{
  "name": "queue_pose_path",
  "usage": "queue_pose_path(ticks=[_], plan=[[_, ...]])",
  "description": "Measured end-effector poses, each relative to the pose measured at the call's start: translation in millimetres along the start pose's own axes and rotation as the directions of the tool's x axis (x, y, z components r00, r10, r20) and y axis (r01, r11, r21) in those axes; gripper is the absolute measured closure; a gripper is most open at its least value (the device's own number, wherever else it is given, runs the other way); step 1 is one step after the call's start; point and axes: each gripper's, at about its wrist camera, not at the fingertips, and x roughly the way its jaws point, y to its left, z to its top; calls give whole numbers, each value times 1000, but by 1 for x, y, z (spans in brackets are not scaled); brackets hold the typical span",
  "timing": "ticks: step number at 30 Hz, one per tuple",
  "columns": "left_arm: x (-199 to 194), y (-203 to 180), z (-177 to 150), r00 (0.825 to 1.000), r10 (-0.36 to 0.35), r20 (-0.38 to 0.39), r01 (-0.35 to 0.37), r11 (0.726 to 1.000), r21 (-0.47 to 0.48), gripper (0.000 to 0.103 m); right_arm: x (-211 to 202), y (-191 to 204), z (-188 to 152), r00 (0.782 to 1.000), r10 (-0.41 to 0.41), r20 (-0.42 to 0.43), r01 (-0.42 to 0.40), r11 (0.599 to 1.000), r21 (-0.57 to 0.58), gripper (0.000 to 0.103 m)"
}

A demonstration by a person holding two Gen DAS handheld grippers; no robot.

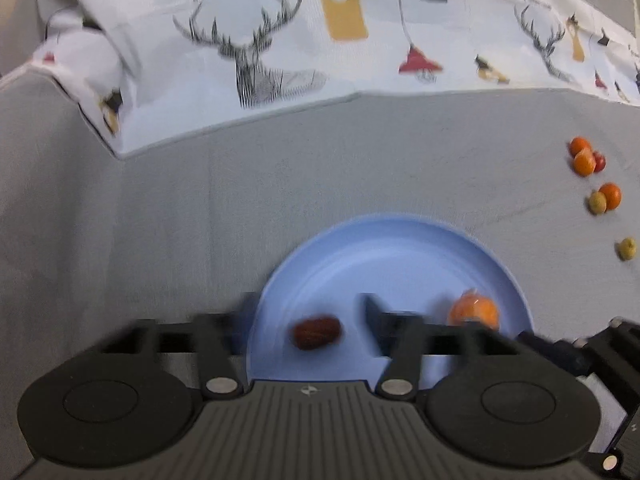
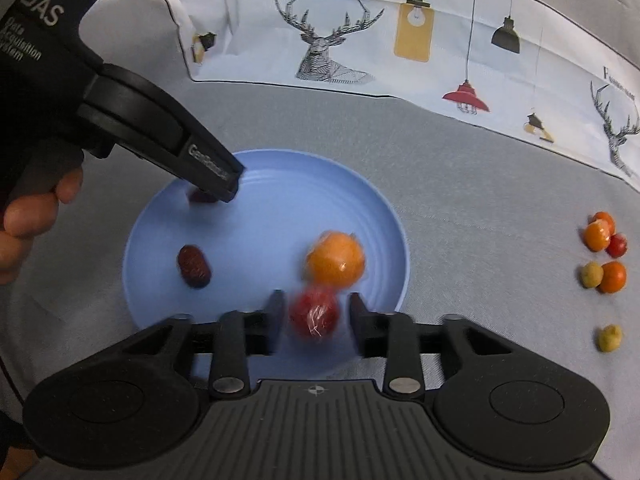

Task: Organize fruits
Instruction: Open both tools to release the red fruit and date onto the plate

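Observation:
A light blue plate (image 2: pixel 380 216) lies on the grey cloth; it also shows in the left wrist view (image 1: pixel 360 256). On it are a dark red date (image 2: pixel 194 266), a wrapped orange (image 2: pixel 336 258) and a wrapped red fruit (image 2: pixel 314 314). My right gripper (image 2: pixel 314 320) is open with the red fruit between its fingers, not clamped. My left gripper (image 1: pixel 308 320) is open over the plate above a date (image 1: pixel 316 332); the orange (image 1: pixel 474 310) lies to its right. In the right wrist view the left gripper's fingertips (image 2: pixel 218 180) partly hide a red fruit (image 2: pixel 200 197).
Small oranges (image 2: pixel 598 236), a red fruit (image 2: pixel 618 245), and yellow-green fruits (image 2: pixel 591 274) (image 2: pixel 610 338) lie loose on the cloth right of the plate. A deer-print cloth (image 2: pixel 340 40) lies behind. A hand (image 2: pixel 28 216) holds the left gripper.

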Motion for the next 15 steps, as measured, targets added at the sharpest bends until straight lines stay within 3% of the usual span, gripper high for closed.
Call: queue_pose_path(ticks=[1, 2, 4, 8, 15], plan=[[-8, 1, 1, 999, 11, 35, -11, 1000, -12, 0, -3, -1, 3, 1000, -8, 13, 8, 1000, 8, 40], [-18, 2, 2, 997, 20, 73, -19, 1000, -24, 1, -9, -2, 5, 1000, -13, 27, 13, 1000, 16, 26], [-36, 5, 1, 996, 23, 91, -22, 1000, -16, 0, -26, -4, 7, 999, -29, 42, 27, 999, 29, 11], [-80, 19, -23, 996, 52, 73, -47, 997, -61, 0, -75, -9, -4, 998, 9, 56, -13, 998, 68, 5], [-157, 36, -104, 998, 63, -26, -66, 985, -160, 0, -165, 12, -44, 995, 56, 80, -63, 994, 90, 1]])
